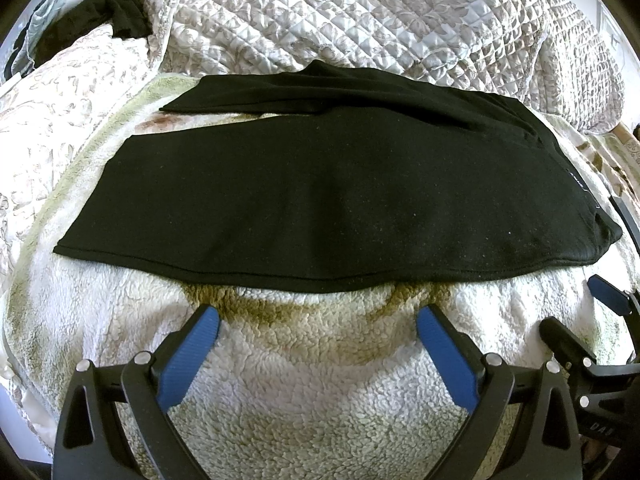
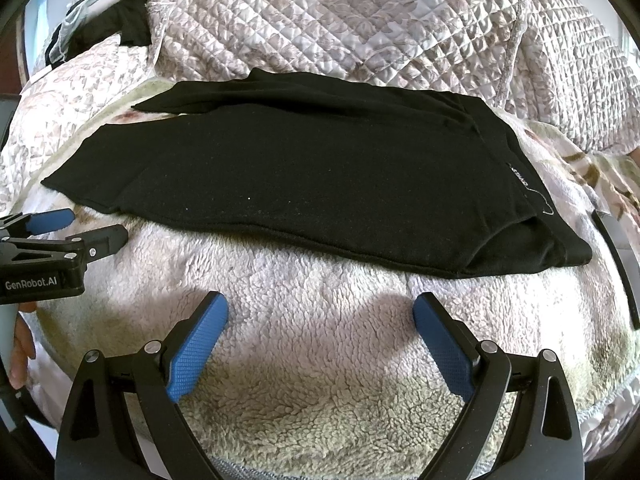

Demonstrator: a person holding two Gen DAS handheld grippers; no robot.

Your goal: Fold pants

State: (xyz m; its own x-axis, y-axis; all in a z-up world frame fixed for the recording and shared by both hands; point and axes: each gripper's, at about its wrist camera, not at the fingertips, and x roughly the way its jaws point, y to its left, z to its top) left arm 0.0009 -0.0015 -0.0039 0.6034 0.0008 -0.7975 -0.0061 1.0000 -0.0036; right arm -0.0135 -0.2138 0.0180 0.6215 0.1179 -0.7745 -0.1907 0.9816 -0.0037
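Black pants (image 1: 320, 184) flat on fleece blanket (image 1: 320, 380), L gripper (image 1: 318, 322) & R gripper (image 2: 320, 312) both spread apart, empty

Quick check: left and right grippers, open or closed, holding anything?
Left gripper: open, empty, short of the black knit pants.
Right gripper: open, empty, over the cream fleece blanket.

A fleecy cream blanket (image 1: 320, 360) fills the lower frame, a quilted floral bedspread (image 1: 360, 12) bunches across the top, and dark clothing (image 1: 124, 12) lies heaped upper left.
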